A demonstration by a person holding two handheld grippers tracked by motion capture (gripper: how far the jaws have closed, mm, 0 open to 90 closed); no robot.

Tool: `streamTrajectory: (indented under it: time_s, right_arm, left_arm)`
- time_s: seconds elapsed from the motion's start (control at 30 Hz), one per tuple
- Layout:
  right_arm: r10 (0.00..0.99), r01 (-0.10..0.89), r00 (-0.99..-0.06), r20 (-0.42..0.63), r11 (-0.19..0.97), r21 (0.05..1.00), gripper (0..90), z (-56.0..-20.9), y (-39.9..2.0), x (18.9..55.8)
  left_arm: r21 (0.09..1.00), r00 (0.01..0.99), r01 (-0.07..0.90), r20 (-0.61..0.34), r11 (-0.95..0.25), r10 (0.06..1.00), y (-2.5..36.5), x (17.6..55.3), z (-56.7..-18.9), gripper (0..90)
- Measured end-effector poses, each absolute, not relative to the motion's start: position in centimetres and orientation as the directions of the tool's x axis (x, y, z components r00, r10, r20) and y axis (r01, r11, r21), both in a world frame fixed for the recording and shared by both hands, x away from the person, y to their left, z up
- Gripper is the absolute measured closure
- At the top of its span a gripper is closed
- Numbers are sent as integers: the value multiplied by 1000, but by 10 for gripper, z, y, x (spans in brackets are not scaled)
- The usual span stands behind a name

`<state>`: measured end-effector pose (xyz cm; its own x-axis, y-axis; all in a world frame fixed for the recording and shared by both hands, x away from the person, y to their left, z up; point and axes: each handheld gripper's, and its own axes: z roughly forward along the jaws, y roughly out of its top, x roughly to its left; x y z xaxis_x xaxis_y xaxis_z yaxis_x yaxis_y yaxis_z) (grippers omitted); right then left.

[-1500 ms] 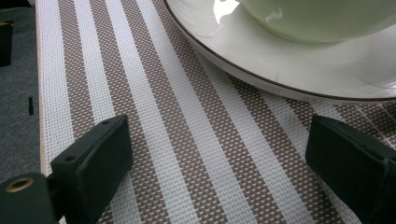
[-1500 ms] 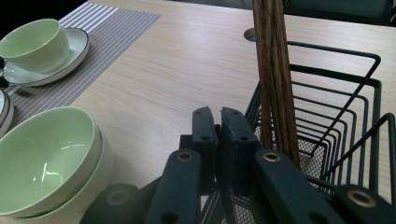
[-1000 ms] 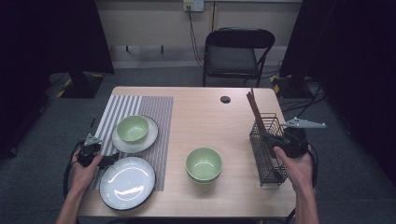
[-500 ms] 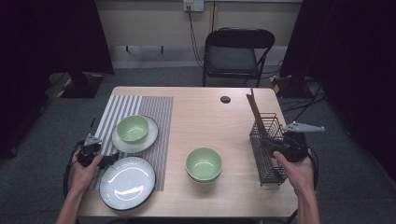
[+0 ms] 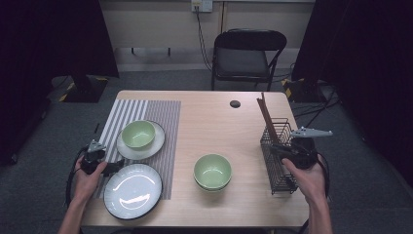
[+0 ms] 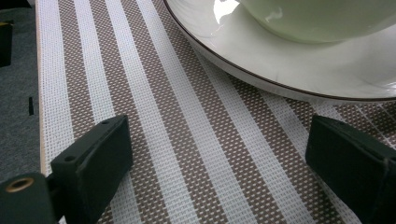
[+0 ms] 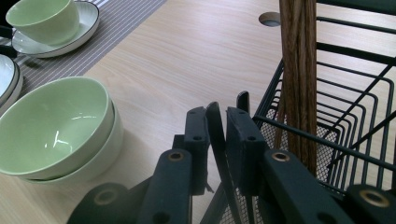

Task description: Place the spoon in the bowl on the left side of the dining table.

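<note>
You can't see the bowl [image 6: 322,18] whole in the left gripper view: top edge cuts it, and its plate [image 6: 299,70] runs off top and right. In the right gripper view the chopsticks [image 7: 299,70] are cut at top; their tips are lost behind the rack [image 7: 355,130] wire. In the high view both forearms are cropped at the bottom edge, and the small dark disc [image 5: 235,104] is too small to ID.

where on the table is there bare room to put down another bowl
The widest bare wood lies between the striped placemat and the wire basket, beyond the stacked green bowls up to the round hole. The placemat side is crowded with the bowl on its plate and the empty plate.
</note>
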<state>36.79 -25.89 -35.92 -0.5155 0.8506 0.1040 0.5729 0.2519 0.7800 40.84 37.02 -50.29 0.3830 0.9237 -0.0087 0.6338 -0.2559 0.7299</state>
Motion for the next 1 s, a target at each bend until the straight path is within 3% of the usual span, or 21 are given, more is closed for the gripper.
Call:
streamTrajectory:
  time_s: [0.57,0.73,1.0]
  right_arm:
    - [843,578,-524,125,244,779,762,-370,-262,354]
    - [857,572,-507,96,251,781,837,-369,-259,355]
    - [865,547,-494,87,232,804,876,-363,-264,356]
  left_arm:
    - [730,383,634,-9,-256,924,370,408,-503,68]
    - [729,384,634,-6,-259,923,370,408,-503,68]
    - [729,384,634,-6,-259,923,370,408,-503,68]
